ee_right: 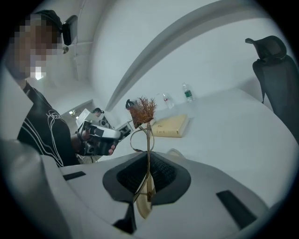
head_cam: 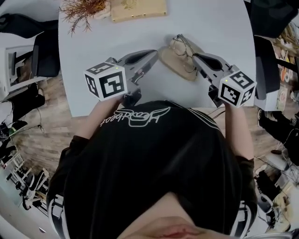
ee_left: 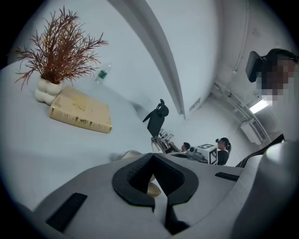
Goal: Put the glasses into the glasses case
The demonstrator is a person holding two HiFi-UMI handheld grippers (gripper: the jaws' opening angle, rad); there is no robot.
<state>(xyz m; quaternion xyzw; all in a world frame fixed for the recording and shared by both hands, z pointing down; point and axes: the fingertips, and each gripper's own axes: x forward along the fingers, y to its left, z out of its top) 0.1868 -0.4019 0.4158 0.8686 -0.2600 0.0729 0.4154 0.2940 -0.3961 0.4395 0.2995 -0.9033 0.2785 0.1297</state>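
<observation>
Pinching the glasses (head_cam: 179,46) by a thin wire arm, the right gripper (head_cam: 195,56) holds them at the tan glasses case (head_cam: 179,70) — the left gripper (head_cam: 154,53), jaws together, sits at its other end — book (head_cam: 138,9) and dried plant (head_cam: 84,9) beyond.

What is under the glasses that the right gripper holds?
The beige glasses case lies under the glasses, on the white table. The frame and the right gripper cover part of the case, so its opening cannot be seen.
</observation>
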